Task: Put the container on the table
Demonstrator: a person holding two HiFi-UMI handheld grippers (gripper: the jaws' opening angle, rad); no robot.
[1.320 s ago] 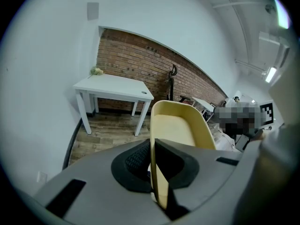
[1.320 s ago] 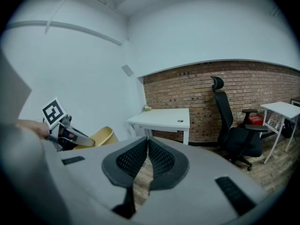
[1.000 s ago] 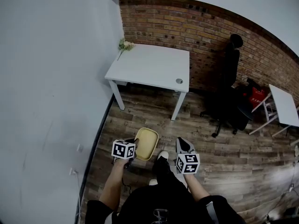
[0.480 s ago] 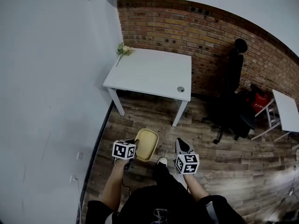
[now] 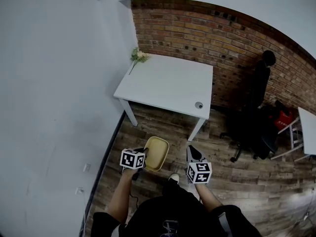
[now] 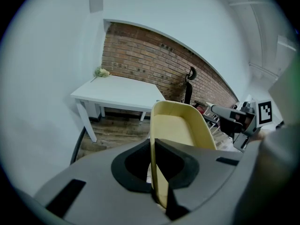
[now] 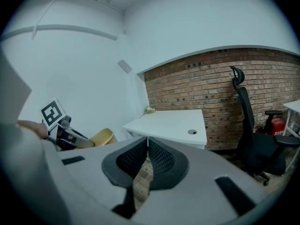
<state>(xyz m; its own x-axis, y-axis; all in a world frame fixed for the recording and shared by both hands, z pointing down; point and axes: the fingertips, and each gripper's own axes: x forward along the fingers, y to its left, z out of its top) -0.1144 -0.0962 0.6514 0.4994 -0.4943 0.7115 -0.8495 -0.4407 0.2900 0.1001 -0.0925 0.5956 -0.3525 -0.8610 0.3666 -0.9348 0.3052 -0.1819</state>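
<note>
A shallow yellow container (image 5: 156, 153) is held out over the wooden floor, in front of the person's legs. My left gripper (image 5: 143, 154) is shut on its near rim; in the left gripper view the rim of the container (image 6: 176, 125) stands pinched between the jaws. The container (image 7: 103, 137) also shows at the left of the right gripper view. My right gripper (image 5: 190, 151) is shut with nothing in it, to the right of the container. The white table (image 5: 168, 85) stands ahead against the brick wall, with the table (image 6: 117, 92) (image 7: 173, 125) in both gripper views.
A small flower bunch (image 5: 138, 56) lies on the table's far left corner. A cable hole (image 5: 198, 104) sits near its right front corner. A black office chair (image 5: 252, 127) stands to the right, with a second white table (image 5: 307, 132) beyond it. A white wall runs along the left.
The person has stepped toward the table, which now looks larger and closer. Both grippers keep their hold and spacing, with the container still in the left one.
</note>
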